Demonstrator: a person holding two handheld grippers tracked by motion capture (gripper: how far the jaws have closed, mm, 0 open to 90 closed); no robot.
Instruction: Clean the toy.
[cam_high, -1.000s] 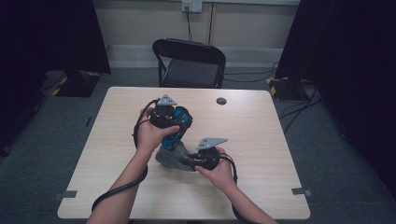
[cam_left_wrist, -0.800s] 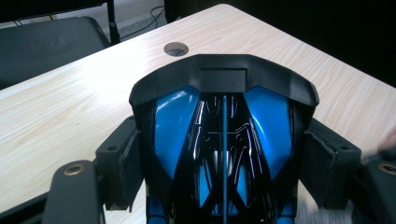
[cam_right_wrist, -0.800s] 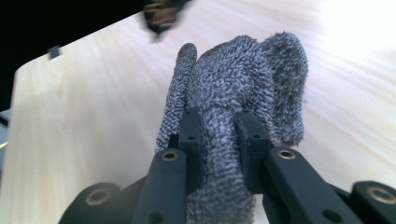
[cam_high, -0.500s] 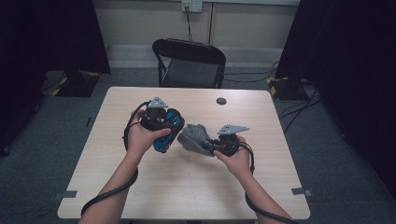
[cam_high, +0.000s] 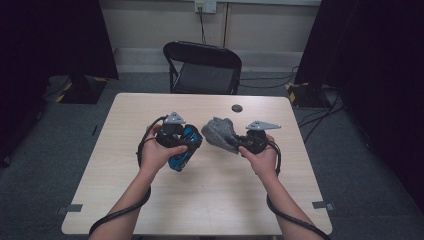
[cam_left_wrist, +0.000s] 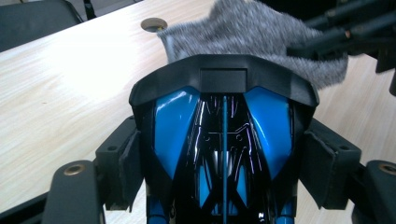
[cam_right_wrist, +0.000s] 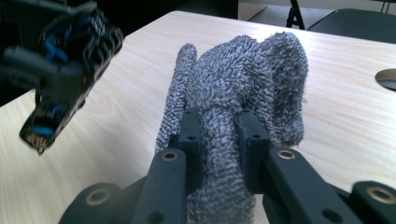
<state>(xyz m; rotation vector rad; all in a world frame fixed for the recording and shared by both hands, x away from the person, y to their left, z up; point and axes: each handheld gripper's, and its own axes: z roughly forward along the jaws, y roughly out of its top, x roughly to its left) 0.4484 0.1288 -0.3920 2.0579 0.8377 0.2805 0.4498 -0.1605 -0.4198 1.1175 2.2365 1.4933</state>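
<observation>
The right gripper is clamped narrowly on a bunched grey cloth, soft and light, held above the table. The left gripper grips wide across a blue-black toy car: rigid, glossy, likely slippery; hold its flanks.

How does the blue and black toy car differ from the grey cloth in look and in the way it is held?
The blue and black toy car is hard and glossy, while the grey cloth is soft and fuzzy. The car keeps a fixed shape; the cloth is bunched and folded. The left gripper clamps the car with its fingers set wide, but the right gripper pinches the cloth with its fingers close together. Both are held above the table, facing each other.
</observation>
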